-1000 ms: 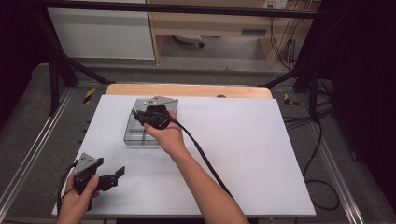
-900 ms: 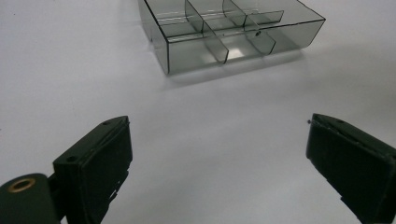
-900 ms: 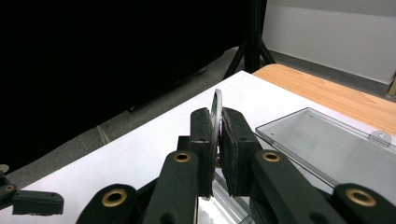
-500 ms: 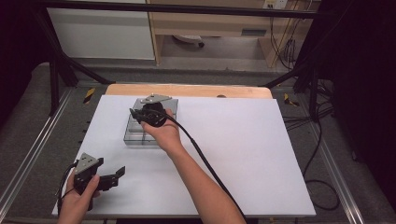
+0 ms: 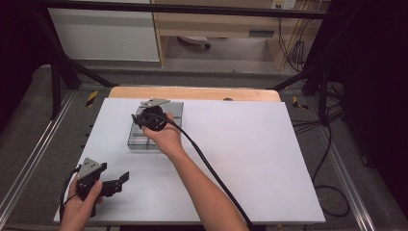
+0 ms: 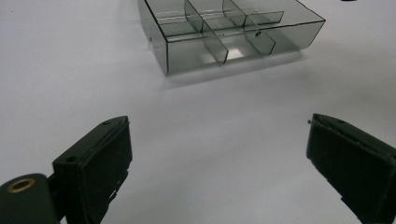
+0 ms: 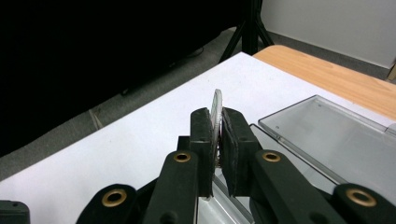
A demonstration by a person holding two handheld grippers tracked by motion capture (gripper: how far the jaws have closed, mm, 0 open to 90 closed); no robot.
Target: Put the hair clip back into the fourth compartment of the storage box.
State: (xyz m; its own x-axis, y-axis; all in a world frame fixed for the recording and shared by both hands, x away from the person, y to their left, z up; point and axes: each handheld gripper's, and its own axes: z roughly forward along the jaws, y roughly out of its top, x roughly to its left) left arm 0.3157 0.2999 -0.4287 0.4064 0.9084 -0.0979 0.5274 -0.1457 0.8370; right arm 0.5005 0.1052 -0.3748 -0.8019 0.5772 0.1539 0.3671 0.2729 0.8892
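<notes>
- High view has the right gripper (image 5: 144, 119) directly above the clear divided organizer box (image 5: 139, 142), near the table's far left; its jaws are clenched on a thin clear piece (image 7: 215, 108), perhaps the box's lid or a divider, standing on edge
- left gripper (image 5: 115, 183) rests released at the near edge, well apart; the box lies ahead of it, long side across

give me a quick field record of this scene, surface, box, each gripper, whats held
surface: white table top
box: clear compartment box, dividers inside, no contents visible
box lid: open, lying flat beside the box
left gripper: open, holding nothing, near the front left of the table
right gripper: over the box, shut on a thin clear plate held upright, edge-on
</notes>
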